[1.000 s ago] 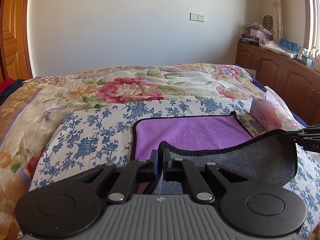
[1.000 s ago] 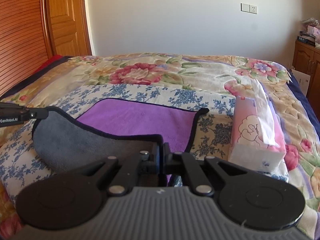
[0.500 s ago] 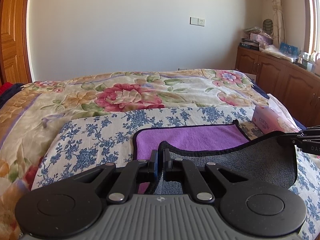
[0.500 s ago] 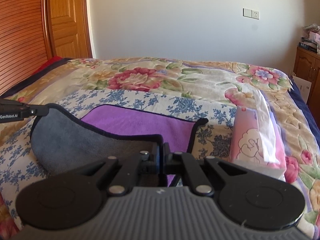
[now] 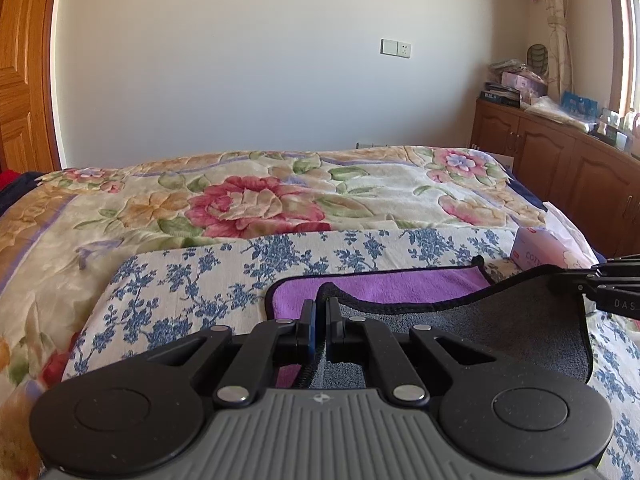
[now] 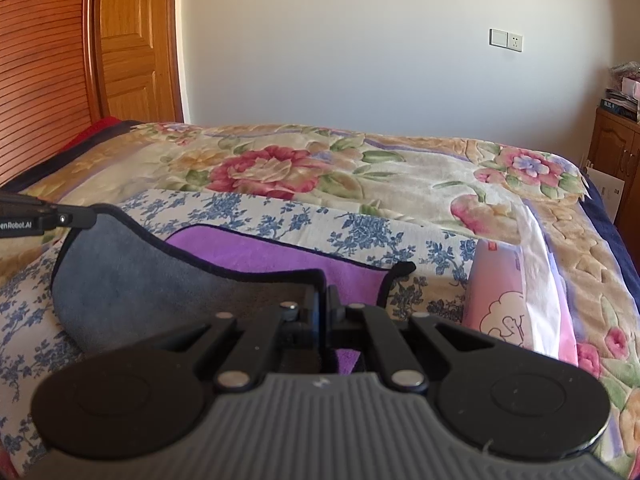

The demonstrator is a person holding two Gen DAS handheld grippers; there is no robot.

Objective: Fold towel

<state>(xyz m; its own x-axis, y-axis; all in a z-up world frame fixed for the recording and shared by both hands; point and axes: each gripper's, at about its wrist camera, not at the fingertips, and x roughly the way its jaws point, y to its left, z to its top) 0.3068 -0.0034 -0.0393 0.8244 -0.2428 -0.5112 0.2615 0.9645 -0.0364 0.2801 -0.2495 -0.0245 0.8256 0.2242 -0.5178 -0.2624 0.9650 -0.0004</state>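
Note:
The towel, purple (image 5: 384, 285) on its upper face and grey (image 5: 492, 320) underneath with black trim, lies on a blue-flowered cloth (image 5: 192, 276) on the bed. My left gripper (image 5: 320, 306) is shut on its near left corner. The right gripper (image 5: 558, 280) holds the other near corner, at the right in the left wrist view. In the right wrist view my right gripper (image 6: 323, 294) is shut on the trim, and the left gripper (image 6: 82, 216) pinches the far left corner. The lifted grey underside (image 6: 140, 280) sags between them over the purple face (image 6: 280, 254).
A pink tissue pack (image 6: 504, 300) lies just right of the towel, seen also as a pink tissue pack (image 5: 538, 246) in the left wrist view. Flowered quilt (image 5: 260, 204) covers the bed beyond. Wooden cabinets (image 5: 560, 168) stand at the right, a wooden door (image 6: 132, 48) at the left.
Both grippers have carried the near edge forward across the towel. The grey underside now covers more of the purple face, leaving a narrower purple strip.

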